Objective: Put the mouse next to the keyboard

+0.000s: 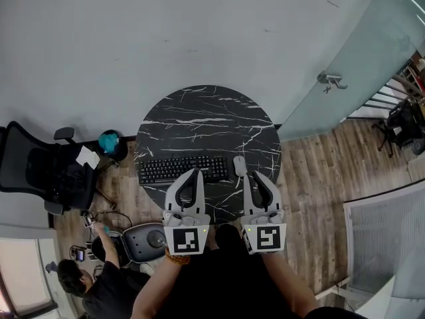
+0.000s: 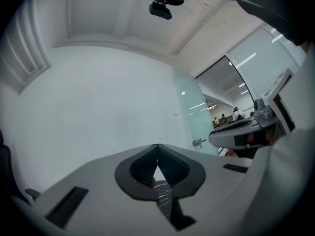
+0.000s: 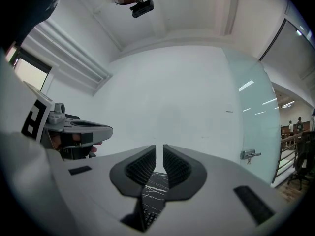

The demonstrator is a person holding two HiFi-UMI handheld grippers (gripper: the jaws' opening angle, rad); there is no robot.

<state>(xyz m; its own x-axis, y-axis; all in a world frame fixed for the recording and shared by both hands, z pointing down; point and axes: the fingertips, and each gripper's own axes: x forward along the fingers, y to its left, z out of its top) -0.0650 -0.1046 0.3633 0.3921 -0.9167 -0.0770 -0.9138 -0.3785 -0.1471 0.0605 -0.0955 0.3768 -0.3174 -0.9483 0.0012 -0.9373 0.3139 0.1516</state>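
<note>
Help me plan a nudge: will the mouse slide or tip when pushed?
Probably slides, not tips: the mouse lies low and flat on the glossy marble table. Likely light and rigid; its rounded shell could slip between jaws.

The place looks like an office. A black swivel chair [image 1: 40, 168] stands by a plain white wall [image 1: 166, 32]. A frosted glass partition [image 1: 345, 58] with a metal door handle [image 1: 331, 80] closes one side. A keyboard [image 1: 180, 169] and mouse [image 1: 240, 165] lie on a round marble-patterned table [image 1: 206, 111]. Beyond the glass, small figures [image 2: 224, 118] seem to sit at desks.
</note>
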